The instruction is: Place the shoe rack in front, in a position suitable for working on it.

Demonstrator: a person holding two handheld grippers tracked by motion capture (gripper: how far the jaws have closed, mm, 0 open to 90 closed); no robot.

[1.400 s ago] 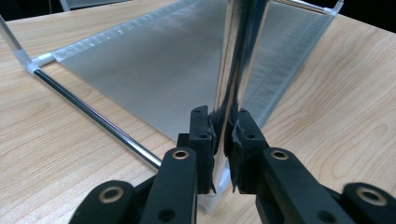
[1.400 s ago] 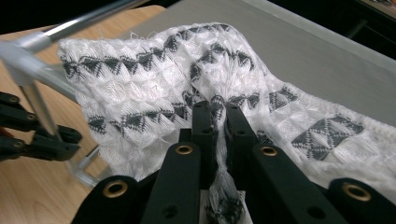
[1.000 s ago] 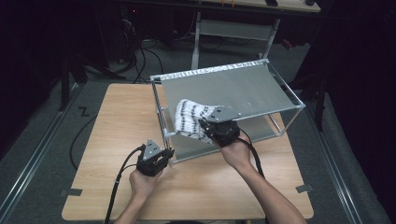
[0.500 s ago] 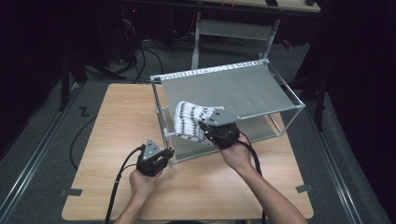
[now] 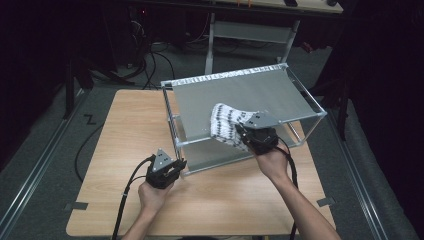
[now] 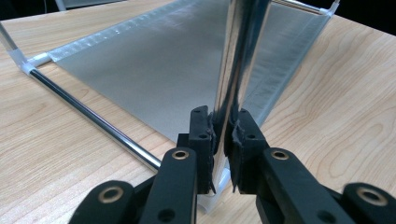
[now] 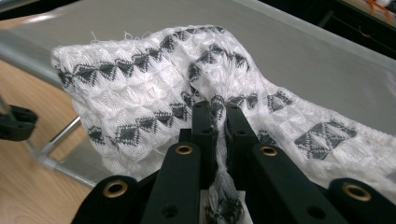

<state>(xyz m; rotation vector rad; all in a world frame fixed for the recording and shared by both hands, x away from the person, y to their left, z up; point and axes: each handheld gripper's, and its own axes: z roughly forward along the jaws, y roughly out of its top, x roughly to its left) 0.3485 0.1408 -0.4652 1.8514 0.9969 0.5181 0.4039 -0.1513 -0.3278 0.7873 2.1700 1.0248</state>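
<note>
We see the right gripper [image 5: 248,134] held at the front edge of a metal rack [image 5: 300,98], its two black jaws clamped together on a fold of a white cloth with dark diamond patterns [image 5: 226,124]. In the right gripper view, the cloth [image 7: 154,88] bunches between the jaws and spreads away from them in a wide hump. From the gripper, most of the cloth lies just beyond and to the left, draped on the rack's grey top shelf near its front edge, with part of it hanging over that edge toward the rack's lower shelf.

Farther out, at the rack's front left corner, we see the left gripper [image 5: 176,165]. In the left gripper view its jaws are pressed tight on the rack's shiny upright corner post [image 6: 236,65], close to where the post meets the table, and the rack's grey lower shelf stretches away behind the post.

The rack stands on a wooden table [image 5: 125,125], toward its far right part.

Compared with a second ago, the right gripper and the cloth sit a little farther to the right along the rack's front edge, and the cloth now spreads a bit more onto the top shelf. The left gripper has kept its place on the corner post, and the rack has not shifted.
</note>
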